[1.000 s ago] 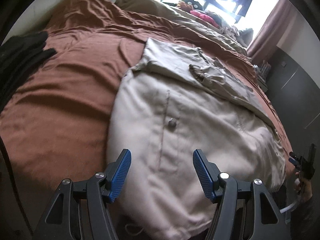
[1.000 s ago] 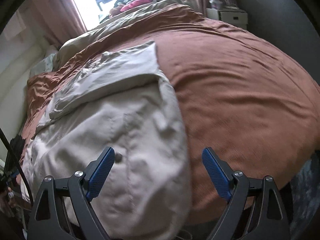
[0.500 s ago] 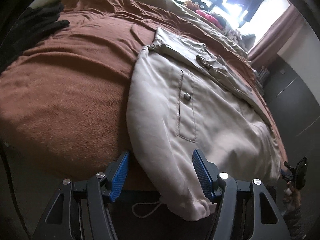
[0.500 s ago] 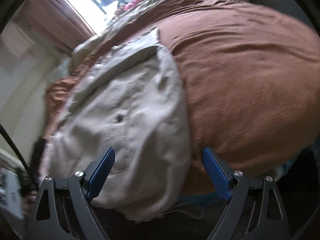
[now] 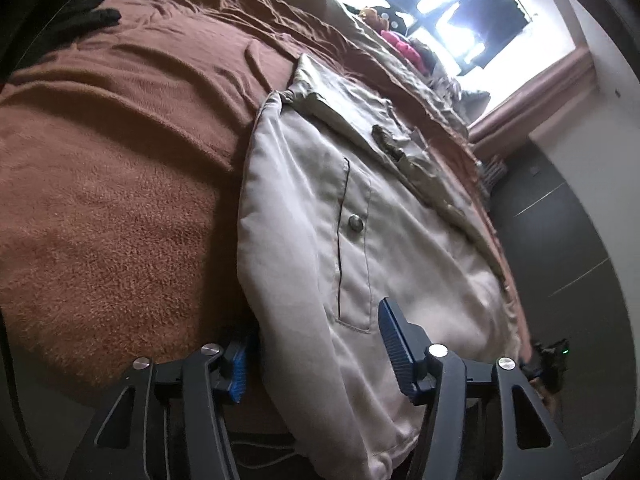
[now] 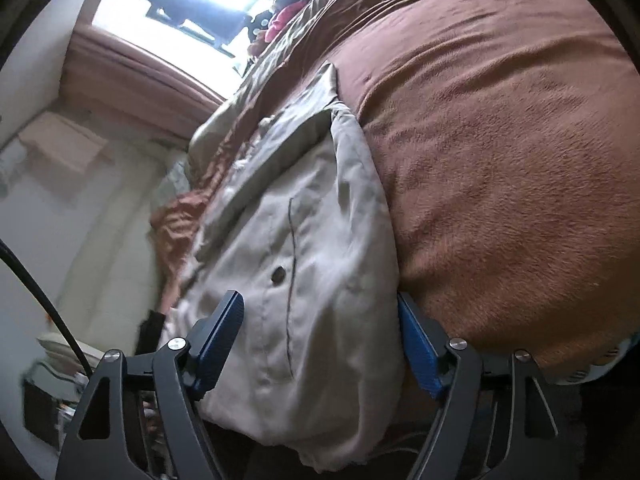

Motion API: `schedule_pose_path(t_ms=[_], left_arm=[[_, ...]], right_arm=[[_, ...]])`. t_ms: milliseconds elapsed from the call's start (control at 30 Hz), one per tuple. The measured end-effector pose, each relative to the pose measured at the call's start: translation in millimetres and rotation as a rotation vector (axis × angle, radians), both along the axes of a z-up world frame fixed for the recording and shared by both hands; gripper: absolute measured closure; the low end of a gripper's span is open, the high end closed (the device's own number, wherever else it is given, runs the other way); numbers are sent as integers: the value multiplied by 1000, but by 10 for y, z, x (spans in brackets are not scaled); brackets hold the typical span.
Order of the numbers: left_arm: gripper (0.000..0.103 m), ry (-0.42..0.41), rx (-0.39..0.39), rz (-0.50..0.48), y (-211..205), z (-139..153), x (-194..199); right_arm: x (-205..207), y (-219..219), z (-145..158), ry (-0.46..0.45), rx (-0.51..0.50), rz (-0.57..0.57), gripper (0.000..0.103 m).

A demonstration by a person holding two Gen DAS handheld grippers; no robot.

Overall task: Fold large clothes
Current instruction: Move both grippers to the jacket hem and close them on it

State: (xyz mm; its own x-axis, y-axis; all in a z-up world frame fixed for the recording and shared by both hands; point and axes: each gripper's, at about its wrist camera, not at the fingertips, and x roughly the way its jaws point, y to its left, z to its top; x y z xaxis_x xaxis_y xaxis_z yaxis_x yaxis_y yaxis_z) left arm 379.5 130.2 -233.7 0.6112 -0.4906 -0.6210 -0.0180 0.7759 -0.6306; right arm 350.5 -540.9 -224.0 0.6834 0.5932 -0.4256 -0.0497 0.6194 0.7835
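Note:
A large beige jacket [image 5: 316, 216] with snap pockets lies on the brown bedspread [image 5: 100, 184], its hem hanging over the bed's near edge. My left gripper [image 5: 316, 348] is open, its fingers on either side of the hem's left corner, the left finger tucked between jacket and bedspread. In the right wrist view the same jacket [image 6: 304, 240] hangs over the edge. My right gripper [image 6: 320, 340] is open and straddles the hem's right corner, the right finger against the bedspread [image 6: 500, 152].
Black clothing [image 5: 80, 24] lies at the bed's far left. Olive bedding and pink items [image 5: 404, 46] sit by the bright window. A dark wardrobe [image 5: 568, 240] stands to the right. The other gripper [image 5: 554, 360] shows at the jacket's right edge.
Both grippers have dropped lower and closer to the bed's edge. The hanging hem now lies between each pair of open fingers. The jacket has not moved.

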Motion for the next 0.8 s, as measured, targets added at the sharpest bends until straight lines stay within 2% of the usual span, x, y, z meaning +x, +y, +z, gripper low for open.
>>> schedule_pose_path(t_ms=[167,267,367,500,533,633,700,733,767,800], left_arm=[[50,-24,-105,-106,-97,-70,-123],[50,-40,-132,-168,-197,-80,-210],[50,-59,-191,-222,-260,-76,-263],[50,-60,-177,-194,-267,-57,-246],[52,-58,-183,-171,-245,-65,-232],[61,-53,-223,-116,-165,-115,-225],[75,-40,-222,-94,-138,-151,-246],[85,-31,-208,-87,-133,-162,-263],[90,-22,-198,-80,-116,-169,-297],[90,-22,-201,-73,-93,-164,-328]], right_arm=[[-68,25,-204,-34,87,103,28],[-158,60,-305,-47,117,165,28],[-220,94,-386,-66,160,210,28],[-240,67,-500,-71,181,208,28],[-239,70,-523,-4,154,167,28],[-288,68,-522,-20,116,137,30],[-327,64,-540,-27,102,122,33],[-350,51,-568,-26,122,114,34],[-377,34,-589,-22,138,112,36],[-406,31,-600,-16,139,109,46]])
